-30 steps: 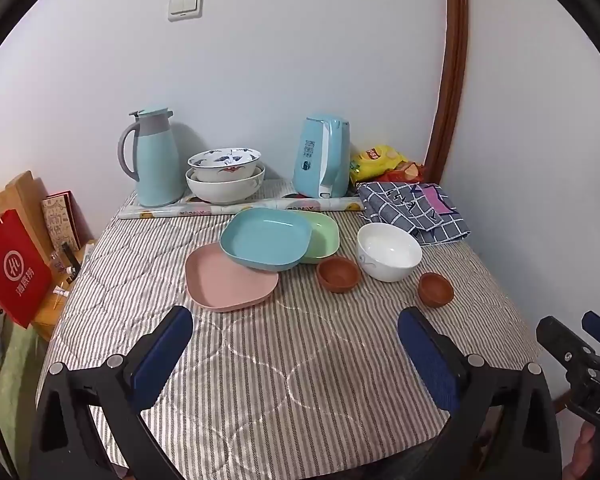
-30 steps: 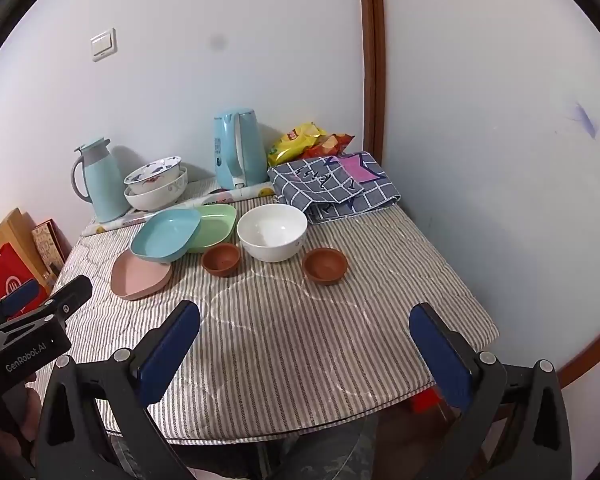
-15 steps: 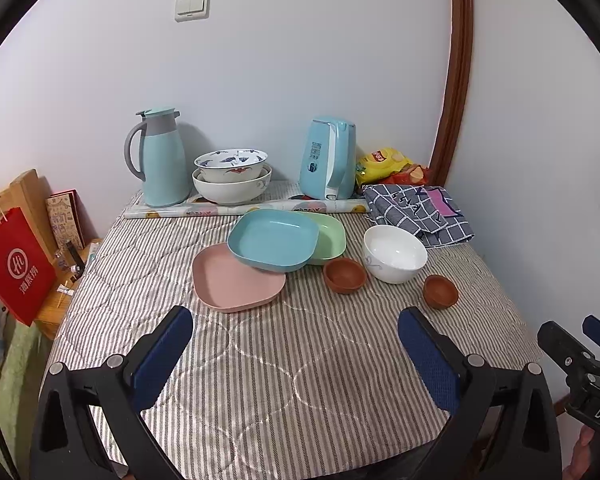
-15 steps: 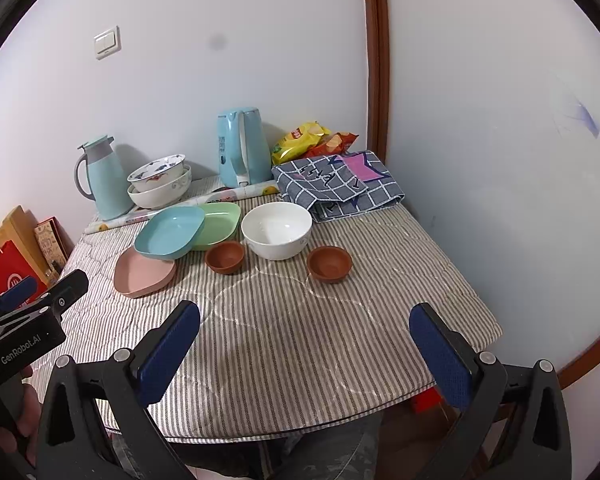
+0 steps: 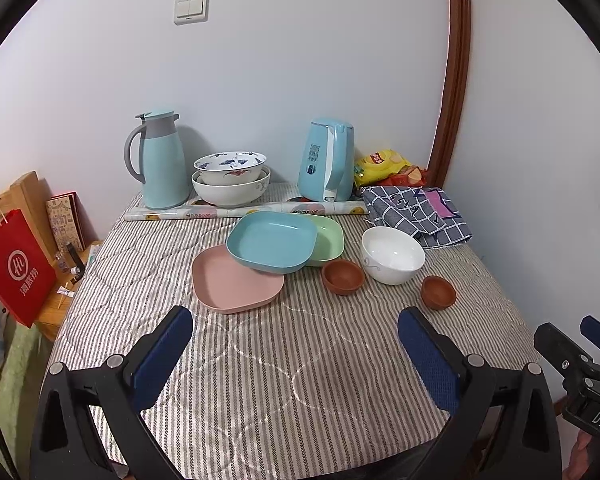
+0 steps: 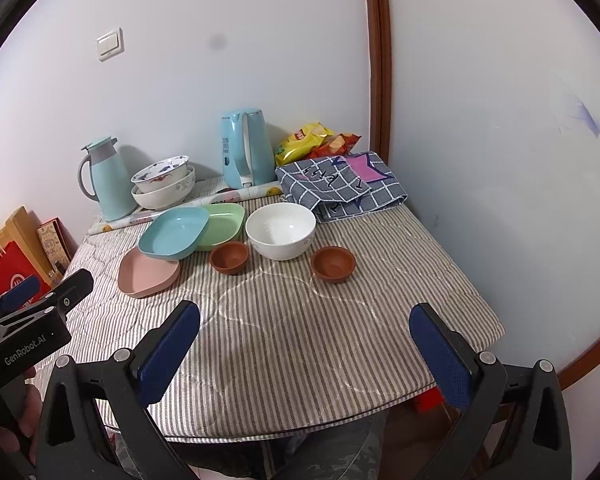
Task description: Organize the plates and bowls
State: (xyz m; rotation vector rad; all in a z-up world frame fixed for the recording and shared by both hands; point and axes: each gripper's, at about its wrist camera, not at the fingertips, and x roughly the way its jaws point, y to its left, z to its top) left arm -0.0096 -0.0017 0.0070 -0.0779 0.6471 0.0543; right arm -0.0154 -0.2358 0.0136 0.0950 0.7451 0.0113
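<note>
Setting: a small table (image 5: 260, 380) under a striped quilted cover, pushed into a corner of the room.
Left gripper (image 5: 296, 346): spread wide and holding nothing, hovering over the near edge of the table.
Right gripper (image 6: 304, 344): also released and empty, above the near edge, closer to the right corner.
Plates: a pink plate (image 5: 236, 280) lies flat near the middle of the table; a blue plate (image 5: 272, 240) rests tilted on its far edge and also overlaps a green plate (image 5: 328, 236) behind it.
Bowls: a white bowl (image 5: 392, 254) stands just right of the plates, with one small brown bowl (image 5: 343, 277) near its left side and a second brown bowl (image 5: 439, 292) apart to its right, toward the right edge.
Back edge: a flask (image 5: 160, 160), two stacked patterned bowls (image 5: 230, 178), a kettle (image 5: 328, 160), snack bags (image 5: 384, 162) and a folded checked cloth (image 5: 416, 210).
Risk, plates: the blue plate is propped, so a nudge to the pink or green plate would likely make it slide or clatter.
Risk, bowls: the right-hand brown bowl could be pushed off the table by a clumsy approach; the white bowl's smooth, curved wall may slip from a shallow pinch.
Change: compared with a second ago, both views have risen and eased slightly back; the dishes sit lower in frame and none has moved.
</note>
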